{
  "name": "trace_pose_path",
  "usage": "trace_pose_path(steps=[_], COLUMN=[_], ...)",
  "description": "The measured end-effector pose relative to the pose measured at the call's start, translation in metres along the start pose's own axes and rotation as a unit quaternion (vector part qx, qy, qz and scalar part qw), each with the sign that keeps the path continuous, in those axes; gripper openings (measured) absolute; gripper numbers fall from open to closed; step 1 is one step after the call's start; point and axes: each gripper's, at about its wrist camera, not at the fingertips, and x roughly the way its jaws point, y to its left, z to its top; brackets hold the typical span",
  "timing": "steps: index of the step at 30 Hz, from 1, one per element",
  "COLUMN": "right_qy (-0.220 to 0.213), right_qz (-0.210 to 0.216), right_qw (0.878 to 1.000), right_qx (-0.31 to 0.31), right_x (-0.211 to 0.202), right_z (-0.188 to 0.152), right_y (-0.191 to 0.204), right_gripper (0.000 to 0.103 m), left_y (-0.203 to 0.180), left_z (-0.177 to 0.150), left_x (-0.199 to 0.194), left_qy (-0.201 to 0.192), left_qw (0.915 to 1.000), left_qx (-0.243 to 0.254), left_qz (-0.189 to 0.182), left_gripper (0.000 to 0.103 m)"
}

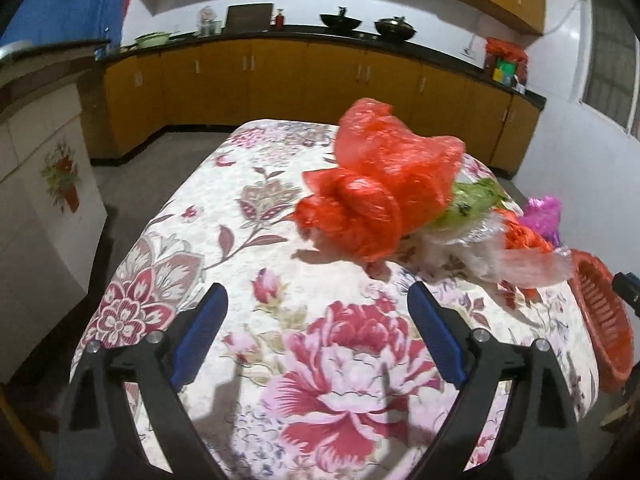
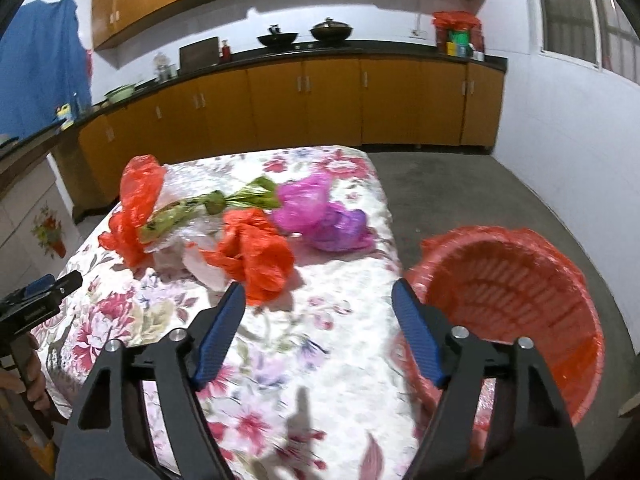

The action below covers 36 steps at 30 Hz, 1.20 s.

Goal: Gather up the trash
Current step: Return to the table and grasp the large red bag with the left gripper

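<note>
Above the near edge of the tabletop (image 1: 248,184), the left hand-held gripper (image 1: 318,298) hangs with jaws wide apart, holding nothing; the right hand-held gripper (image 2: 319,294) is the same, spread and empty. Trash sits mid-tabletop in a loose pile: left red bag (image 1: 380,184) nearest the left jaws, a second red bag (image 2: 256,252) just ahead of the right jaws, green wrapper (image 2: 208,204) lying across a clear bag (image 2: 192,236), purple bag (image 2: 320,212) at the far right of the pile. Red bin (image 2: 520,300) stands off the tabletop's right edge, close beside it, lined with red film. Nothing collected yet, judging by the bin's bare inside. Risks: the bags overlap, so pinching one may drag neighbours off the edge; thin film could slip from a shallow pinch; a release short of the rim would drop trash on the floor (image 2: 460,184).
</note>
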Motion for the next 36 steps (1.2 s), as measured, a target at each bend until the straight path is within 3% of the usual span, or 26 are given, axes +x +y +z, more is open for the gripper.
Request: trace_pose_path(steps=[10, 20, 30, 32, 34, 36], right_qy=[-0.005, 0.028, 0.069, 0.076, 0.08, 0.086], right_qz=[-0.026, -0.049, -0.037, -0.029, -0.022, -0.016], right_qw=[1.0, 0.998, 0.997, 0.996, 0.996, 0.996], right_qx=[0.016, 0.011, -0.019, -0.023, -0.031, -0.036], right_x=[0.043, 0.103, 0.154, 0.16, 0.164, 0.168], right_z=[0.027, 0.044, 0.05, 0.051, 0.053, 0.053], right_y=[0.008, -0.01, -0.009, -0.008, -0.007, -0.005], right_gripper=[0.071, 0.084, 0.085, 0.085, 0.081, 0.073], left_y=[0.015, -0.005, -0.029, -0.029, -0.027, -0.026], left_z=[0.015, 0.045, 0.065, 0.065, 0.065, 0.064], left_x=[0.01, 0.037, 0.079, 0.086, 0.094, 0.099], left_qy=[-0.01, -0.02, 0.006, 0.013, 0.024, 0.033], left_qw=[0.9996, 0.9996, 0.9992, 0.9989, 0.9982, 0.9976], left_qx=[-0.014, 0.001, 0.008, 0.004, 0.001, -0.001], left_qz=[0.024, -0.018, -0.038, -0.044, -0.055, -0.061], left_gripper=[0.097, 0.097, 0.096, 0.092, 0.08, 0.073])
